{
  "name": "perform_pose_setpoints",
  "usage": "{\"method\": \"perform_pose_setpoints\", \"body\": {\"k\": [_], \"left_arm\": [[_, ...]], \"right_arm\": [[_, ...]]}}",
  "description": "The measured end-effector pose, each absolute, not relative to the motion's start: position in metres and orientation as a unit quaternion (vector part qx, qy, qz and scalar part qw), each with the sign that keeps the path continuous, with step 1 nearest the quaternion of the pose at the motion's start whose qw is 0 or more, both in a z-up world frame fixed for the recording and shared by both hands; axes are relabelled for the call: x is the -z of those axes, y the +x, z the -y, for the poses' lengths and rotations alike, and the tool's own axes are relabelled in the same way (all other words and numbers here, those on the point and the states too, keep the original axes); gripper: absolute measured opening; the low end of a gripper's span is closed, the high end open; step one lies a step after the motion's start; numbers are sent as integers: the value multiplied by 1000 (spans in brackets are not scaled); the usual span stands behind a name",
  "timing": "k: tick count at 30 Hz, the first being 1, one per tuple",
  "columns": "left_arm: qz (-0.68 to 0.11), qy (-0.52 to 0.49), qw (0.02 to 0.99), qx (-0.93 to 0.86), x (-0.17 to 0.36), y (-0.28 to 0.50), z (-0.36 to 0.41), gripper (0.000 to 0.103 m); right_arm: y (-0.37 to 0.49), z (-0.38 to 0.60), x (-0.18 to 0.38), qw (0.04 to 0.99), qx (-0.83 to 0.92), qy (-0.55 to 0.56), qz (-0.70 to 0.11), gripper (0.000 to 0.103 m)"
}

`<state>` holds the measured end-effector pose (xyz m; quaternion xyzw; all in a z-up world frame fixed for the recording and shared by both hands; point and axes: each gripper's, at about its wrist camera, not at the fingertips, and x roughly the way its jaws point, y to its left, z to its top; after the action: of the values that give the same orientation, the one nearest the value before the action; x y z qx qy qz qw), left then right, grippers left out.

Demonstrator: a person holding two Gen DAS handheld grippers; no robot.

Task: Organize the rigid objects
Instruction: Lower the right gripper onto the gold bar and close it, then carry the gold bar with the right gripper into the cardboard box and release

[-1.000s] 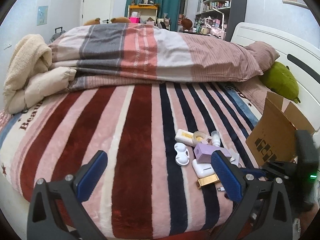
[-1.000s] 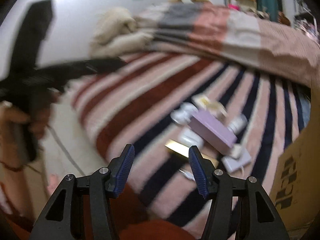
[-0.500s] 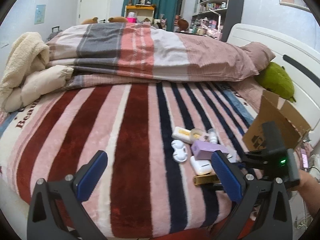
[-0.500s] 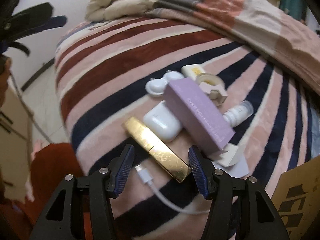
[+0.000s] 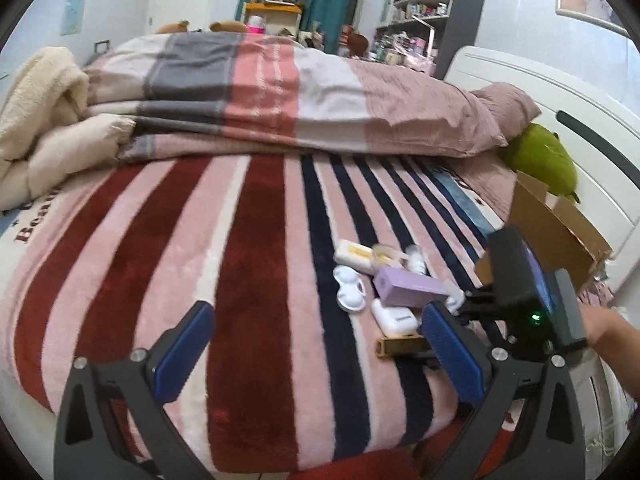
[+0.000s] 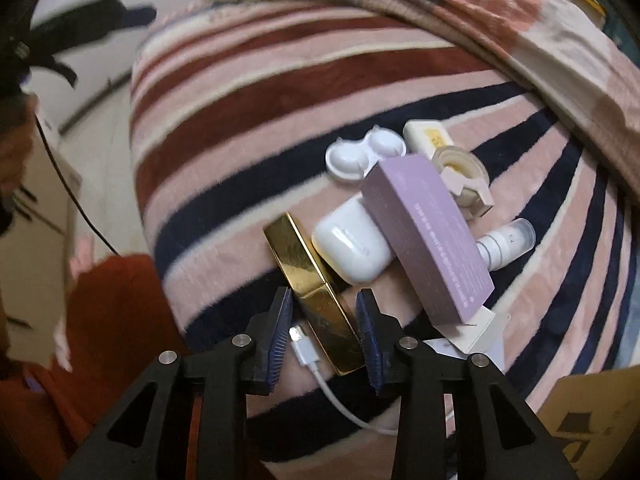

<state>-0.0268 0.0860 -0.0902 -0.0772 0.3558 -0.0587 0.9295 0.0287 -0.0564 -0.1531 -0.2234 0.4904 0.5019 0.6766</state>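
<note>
A: Where is the right claw (image 6: 325, 308)?

B: Low over the striped blanket (image 6: 248, 92) on the bed, near its edge. Its blue pads straddle the near end of the gold bar (image 6: 316, 288), and the jaws are closing; a gap shows on each side, so nothing is gripped.

A: What lies around the bar?

B: A white earbud case (image 6: 352, 246) touches its far side. A lilac box (image 6: 428, 236) leans over the case. Beyond them sit a white twin-cup lens case (image 6: 362, 154), a small cream and yellow box (image 6: 428, 136), a tape dispenser (image 6: 464, 172) and a little clear-capped bottle (image 6: 506, 242). A white cable plug (image 6: 302, 346) lies between the pads beside the bar.

A: And the left claw (image 5: 316, 350)?

B: Released, jaws wide apart and empty, hanging over the blanket's red stripe left of the pile. A cardboard box (image 5: 556, 232) stands at the right.
</note>
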Motion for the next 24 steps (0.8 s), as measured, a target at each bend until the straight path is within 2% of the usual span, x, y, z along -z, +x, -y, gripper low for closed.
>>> {"method": "perform_pose_setpoints", "body": {"k": [3, 6, 12, 16, 17, 19, 21, 22, 23, 24], "left_arm": [[-364, -63, 927, 63, 93, -26, -81, 103], [-371, -68, 922, 84, 95, -23, -79, 102], [-387, -73, 909, 139, 89, -14, -67, 102], [-367, -97, 904, 197, 59, -3, -54, 102], [-363, -96, 905, 202, 52, 0, -49, 100], [-356, -94, 902, 226, 38, 9, -37, 86], [-353, -97, 895, 257, 24, 20, -22, 62], [-353, -98, 892, 267, 18, 25, -13, 56], [-353, -97, 888, 278, 11, 31, -2, 44], [-351, -96, 886, 286, 6, 37, 7, 42]], "right_arm": [[27, 52, 157, 671, -499, -245, -491, 25], [28, 55, 150, 669, -503, -231, -497, 13], [23, 64, 114, 698, -505, -193, -469, 13], [24, 81, 66, 721, -527, -133, -430, 13], [24, 83, 60, 725, -529, -126, -424, 13], [23, 97, 35, 740, -531, -106, -398, 13], [22, 106, 20, 751, -530, -96, -381, 13], [23, 118, 10, 760, -527, -87, -370, 13], [22, 121, 6, 764, -524, -82, -367, 13], [26, 133, -1, 771, -519, -70, -362, 13]]}}
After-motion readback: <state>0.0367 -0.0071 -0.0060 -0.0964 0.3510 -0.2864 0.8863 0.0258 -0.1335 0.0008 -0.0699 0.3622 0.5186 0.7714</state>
